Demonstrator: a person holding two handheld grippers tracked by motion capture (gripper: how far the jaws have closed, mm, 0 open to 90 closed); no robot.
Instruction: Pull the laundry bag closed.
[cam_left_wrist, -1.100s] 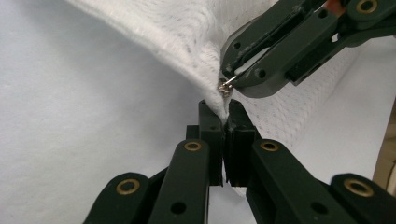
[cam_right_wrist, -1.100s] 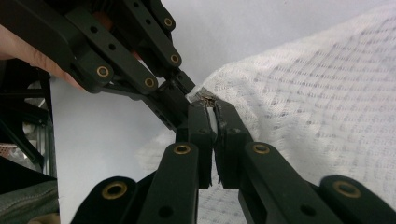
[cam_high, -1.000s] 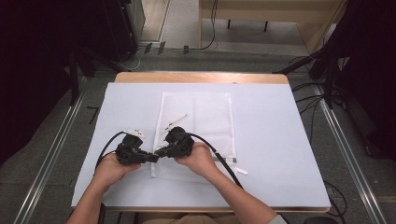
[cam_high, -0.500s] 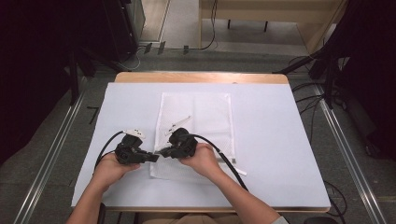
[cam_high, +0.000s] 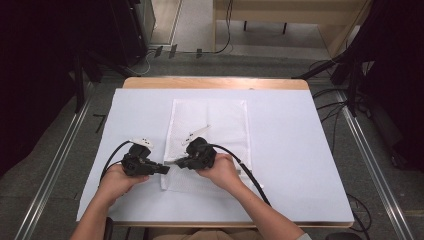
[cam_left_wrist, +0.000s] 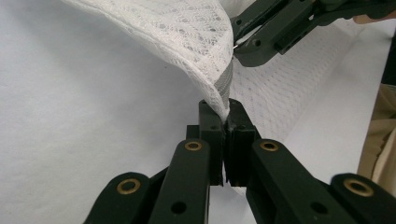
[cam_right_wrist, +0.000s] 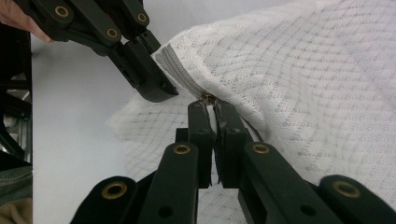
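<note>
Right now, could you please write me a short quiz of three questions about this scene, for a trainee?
1. True or false: the left claw is shut on the corner of the white mesh bag, at the end of the grey zipper.
2. What does the right claw pinch? A) a cable B) the zipper pull C) the paper's edge
3. Fill the gap: the bag lies on a white ____ that covers the table.

Key:
1. True
2. B
3. sheet
</note>
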